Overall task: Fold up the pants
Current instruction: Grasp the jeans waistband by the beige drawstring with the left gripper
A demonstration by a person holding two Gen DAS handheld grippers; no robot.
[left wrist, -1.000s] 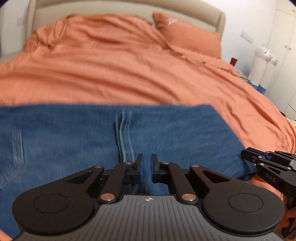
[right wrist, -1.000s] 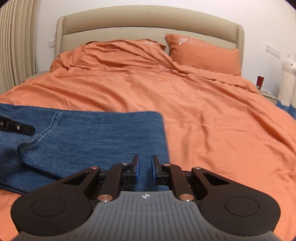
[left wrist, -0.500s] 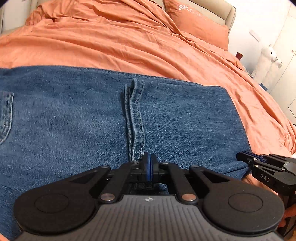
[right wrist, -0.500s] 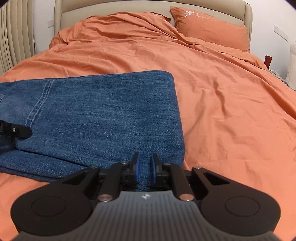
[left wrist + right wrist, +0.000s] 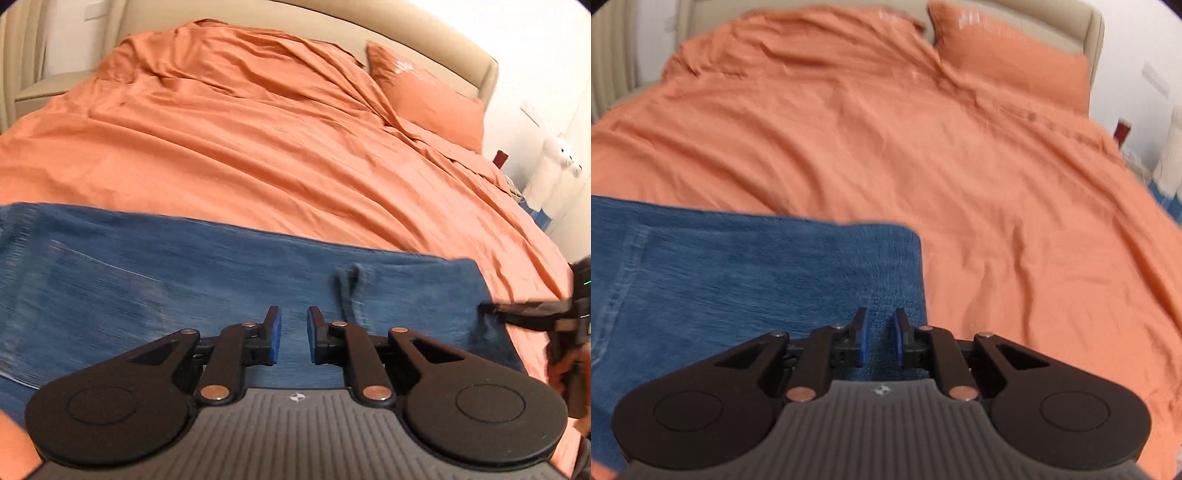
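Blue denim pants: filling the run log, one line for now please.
blue denim pants: folded, flat on orange bed cover | left gripper: open | right gripper: open

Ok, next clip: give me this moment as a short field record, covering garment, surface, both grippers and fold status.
garment: blue jeans, lying flat in a folded band, seam showing
surface: bed with orange duvet
left gripper: open, over the jeans, nothing between the pads
right gripper: open, over the jeans' right end, near the edge
other: orange pillow by the headboard
fold status: jeans at least partly folded; layers cannot be counted
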